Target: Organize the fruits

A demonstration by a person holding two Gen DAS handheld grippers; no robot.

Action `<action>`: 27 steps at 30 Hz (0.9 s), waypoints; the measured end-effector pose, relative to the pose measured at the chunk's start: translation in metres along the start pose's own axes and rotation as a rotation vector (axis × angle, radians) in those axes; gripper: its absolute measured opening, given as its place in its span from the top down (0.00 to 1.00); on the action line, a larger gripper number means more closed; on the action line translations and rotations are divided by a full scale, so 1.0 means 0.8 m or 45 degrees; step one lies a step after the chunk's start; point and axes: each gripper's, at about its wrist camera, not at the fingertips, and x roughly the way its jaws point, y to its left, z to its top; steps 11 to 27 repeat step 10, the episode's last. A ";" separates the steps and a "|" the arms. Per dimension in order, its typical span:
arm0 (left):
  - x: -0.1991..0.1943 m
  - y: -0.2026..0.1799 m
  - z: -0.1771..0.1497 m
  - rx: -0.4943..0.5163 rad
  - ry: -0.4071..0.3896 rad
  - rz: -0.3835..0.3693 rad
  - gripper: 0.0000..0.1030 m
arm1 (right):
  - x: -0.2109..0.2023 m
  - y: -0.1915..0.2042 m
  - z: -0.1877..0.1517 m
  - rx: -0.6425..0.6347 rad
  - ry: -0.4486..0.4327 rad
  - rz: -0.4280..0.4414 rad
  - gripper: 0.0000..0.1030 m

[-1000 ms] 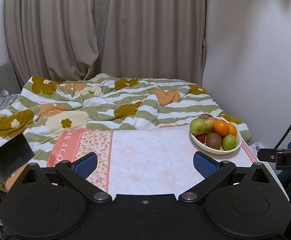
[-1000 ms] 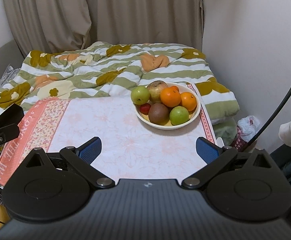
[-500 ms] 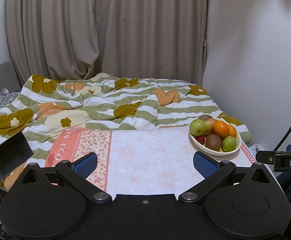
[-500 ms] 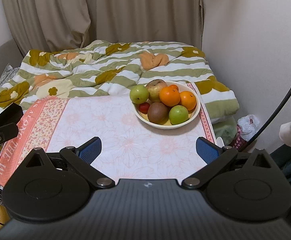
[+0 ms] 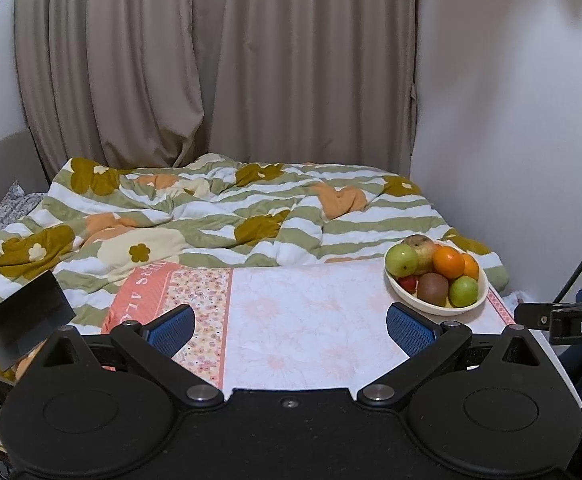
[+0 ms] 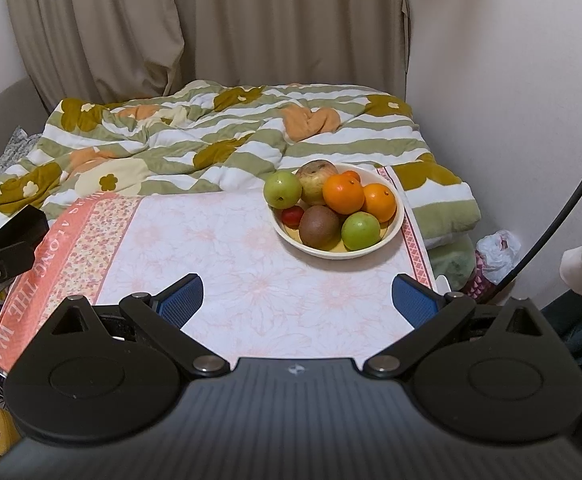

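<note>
A cream bowl stands at the far right of a table under a floral cloth. It holds two green apples, two oranges, a kiwi, a brownish apple and a small red fruit. My right gripper is open and empty, short of the bowl. Wide open too, my left gripper hovers over the cloth's near middle, with the bowl ahead to its right.
Behind the table lies a bed with a green-striped flowered quilt, then curtains. A white wall runs close along the right. A black clamp juts in at the right edge. Bags sit on the floor beside the table.
Both grippers have tilted or risen slightly: the table and bowl sit a little lower in both views. Jaws unchanged, fruits unmoved.
</note>
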 end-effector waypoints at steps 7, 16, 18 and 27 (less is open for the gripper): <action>0.002 0.001 -0.001 -0.003 0.017 0.013 0.00 | -0.002 0.004 -0.001 0.002 -0.001 0.003 0.00; 0.003 0.003 0.000 -0.004 0.019 0.011 0.00 | -0.002 0.005 -0.001 0.002 0.001 0.004 0.00; 0.003 0.003 0.000 -0.004 0.019 0.011 0.00 | -0.002 0.005 -0.001 0.002 0.001 0.004 0.00; 0.003 0.003 0.000 -0.004 0.019 0.011 0.00 | -0.002 0.005 -0.001 0.002 0.001 0.004 0.00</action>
